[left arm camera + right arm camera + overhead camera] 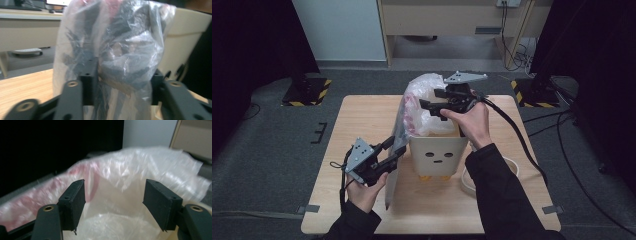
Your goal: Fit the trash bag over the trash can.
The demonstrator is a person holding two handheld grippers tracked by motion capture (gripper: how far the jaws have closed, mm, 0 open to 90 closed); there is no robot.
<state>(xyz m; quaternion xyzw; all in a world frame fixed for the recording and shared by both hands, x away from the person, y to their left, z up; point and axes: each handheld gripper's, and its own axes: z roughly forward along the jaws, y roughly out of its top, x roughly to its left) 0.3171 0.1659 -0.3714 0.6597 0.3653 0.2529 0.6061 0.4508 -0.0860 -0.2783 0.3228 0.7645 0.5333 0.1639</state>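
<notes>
On one table (pixel 362 120), left tongs (pixel 395 150) grasp one bag (pixel 424 97); right tongs (pixel 432 109) released.

High view: above table's (pixel 362 115) near edge, facing forward and down. Both gripper views sit close in, left one level, sharing the clear plastic bag (pixel 424 100) with it.

The bag (pixel 424 102) around the right gripper's (pixel 438 109) matt black plastic jaws is thin, glossy, crinkled clear plastic with pink print. The bin (pixel 438 156) beneath it looks smooth, matt cream plastic. Under the left gripper (pixel 393 151), the table (pixel 362 120) is pale, smooth wood grain.
</notes>
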